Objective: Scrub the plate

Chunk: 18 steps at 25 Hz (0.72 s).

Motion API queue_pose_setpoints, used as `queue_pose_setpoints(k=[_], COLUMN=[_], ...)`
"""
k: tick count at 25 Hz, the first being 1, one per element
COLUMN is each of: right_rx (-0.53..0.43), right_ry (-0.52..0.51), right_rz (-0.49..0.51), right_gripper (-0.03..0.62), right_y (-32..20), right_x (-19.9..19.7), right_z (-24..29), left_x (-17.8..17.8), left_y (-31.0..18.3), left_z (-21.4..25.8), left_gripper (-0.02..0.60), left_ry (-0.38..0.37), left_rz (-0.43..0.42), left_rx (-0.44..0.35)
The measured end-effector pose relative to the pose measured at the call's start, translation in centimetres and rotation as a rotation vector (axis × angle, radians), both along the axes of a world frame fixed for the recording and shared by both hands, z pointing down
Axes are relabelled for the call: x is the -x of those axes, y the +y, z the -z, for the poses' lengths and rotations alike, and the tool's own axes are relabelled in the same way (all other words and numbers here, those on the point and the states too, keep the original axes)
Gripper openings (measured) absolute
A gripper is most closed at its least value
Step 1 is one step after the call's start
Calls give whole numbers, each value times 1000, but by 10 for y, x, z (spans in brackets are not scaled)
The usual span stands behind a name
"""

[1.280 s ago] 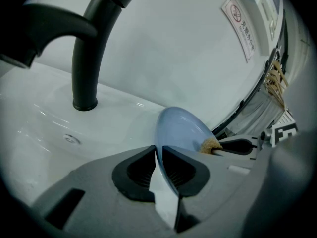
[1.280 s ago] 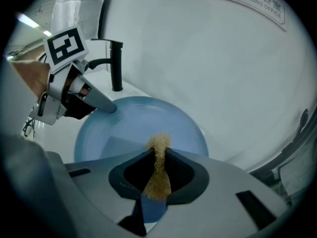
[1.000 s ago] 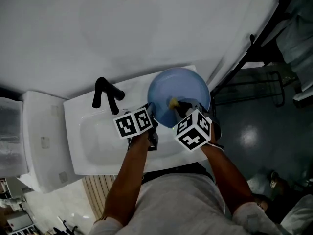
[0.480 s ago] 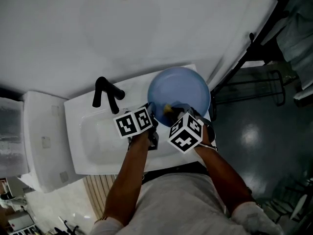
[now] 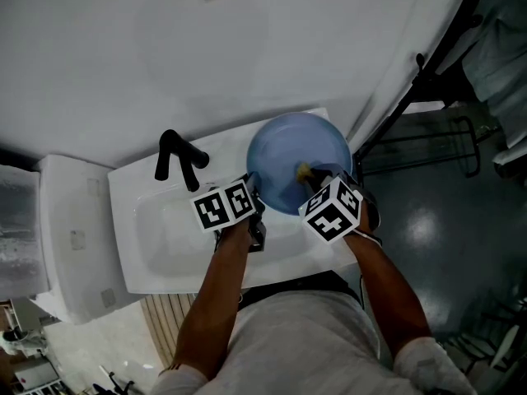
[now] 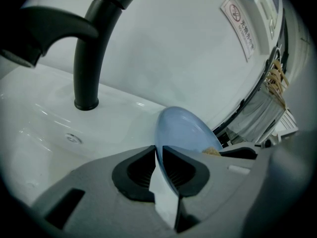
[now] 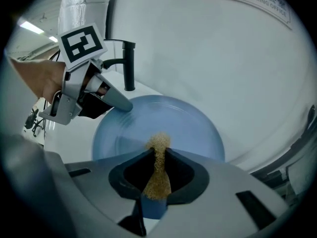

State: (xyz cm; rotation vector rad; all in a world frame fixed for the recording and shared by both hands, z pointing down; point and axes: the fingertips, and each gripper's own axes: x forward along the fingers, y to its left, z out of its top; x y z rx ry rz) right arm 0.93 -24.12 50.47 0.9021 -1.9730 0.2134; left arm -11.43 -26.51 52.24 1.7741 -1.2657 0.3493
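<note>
The right gripper is clamped on a tan scrub pad, whose tip lies against the face of the blue plate. The left gripper pinches the plate's rim, holding it tilted over the white sink, right of center in the head view. Both forearms reach up from the bottom edge, with the grippers angled down. Only the left gripper view shows the plate edge-on, right of the black faucet.

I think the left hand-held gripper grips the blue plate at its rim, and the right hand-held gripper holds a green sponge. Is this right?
Not quite. The sponge is yellow-brown, not green, as the right gripper view shows. The rest holds: the left hand-held gripper grips the blue plate at its rim, and the right hand-held gripper holds the sponge.
</note>
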Motion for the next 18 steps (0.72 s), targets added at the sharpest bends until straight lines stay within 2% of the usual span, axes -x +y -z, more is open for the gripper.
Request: queue_pose_setpoints(k=[8, 12, 18], right_rx=[-18, -28, -61], right_ry=[22, -16, -125], right_rz=[-58, -68, -95], right_gripper=[63, 63, 63], right_y=[-11, -12, -9], right_x=[-26, -27, -27], right_z=[0, 6, 27], left_x=[0, 0, 8], left_y=[0, 0, 5], left_z=[0, 1, 15], left_gripper=[58, 64, 163], left_ry=[-7, -13, -75], left_rz=[2, -3, -30], left_rx=[-3, -18, -86])
